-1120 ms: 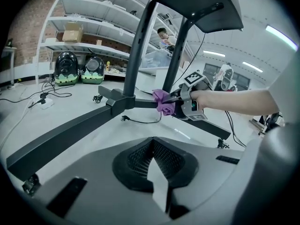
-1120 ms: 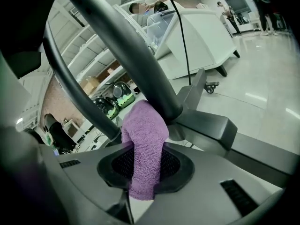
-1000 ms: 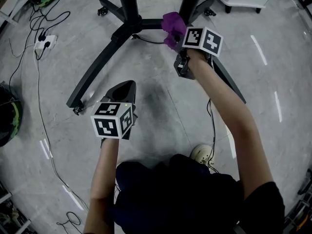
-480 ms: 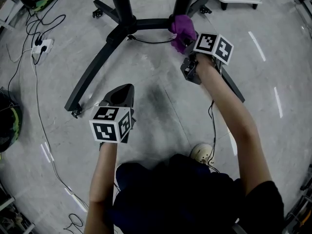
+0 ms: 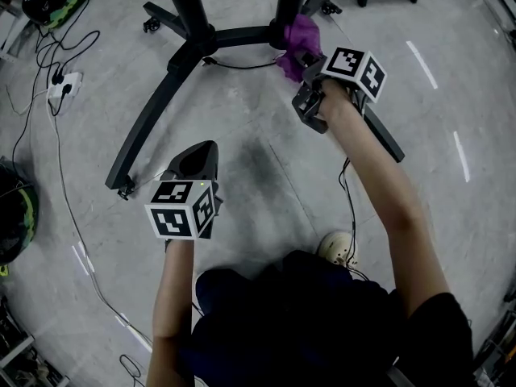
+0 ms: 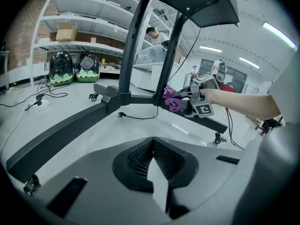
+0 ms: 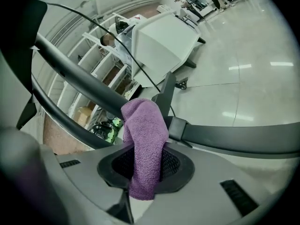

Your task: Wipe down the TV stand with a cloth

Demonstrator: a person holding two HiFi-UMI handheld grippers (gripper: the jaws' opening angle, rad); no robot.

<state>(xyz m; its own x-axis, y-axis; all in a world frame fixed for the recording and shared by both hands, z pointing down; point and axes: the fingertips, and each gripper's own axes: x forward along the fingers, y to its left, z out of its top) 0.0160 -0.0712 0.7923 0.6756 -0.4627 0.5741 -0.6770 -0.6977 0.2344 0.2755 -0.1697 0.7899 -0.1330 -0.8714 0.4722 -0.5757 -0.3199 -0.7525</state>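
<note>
While right claw (image 5: 301, 60) clamps cloth (image 5: 300, 34) at TV stand (image 5: 153, 119) edge, left claw (image 5: 201, 150) clenched empty above open floor (image 5: 258, 164)

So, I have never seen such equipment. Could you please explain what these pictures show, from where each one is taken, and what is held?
There is no robot here. A person holds a hand tool with two jaws, a gripper, in each hand. The cube with square markers is part of the gripper.

The picture from above comes from a camera on the person's head. The other two come from cameras that ride on the grippers and look along their jaws.

On the grey floor stands a black TV stand, with a power strip to one side. The right gripper is shut on a purple cloth, held at the stand's base. The left gripper is shut and empty.
</note>
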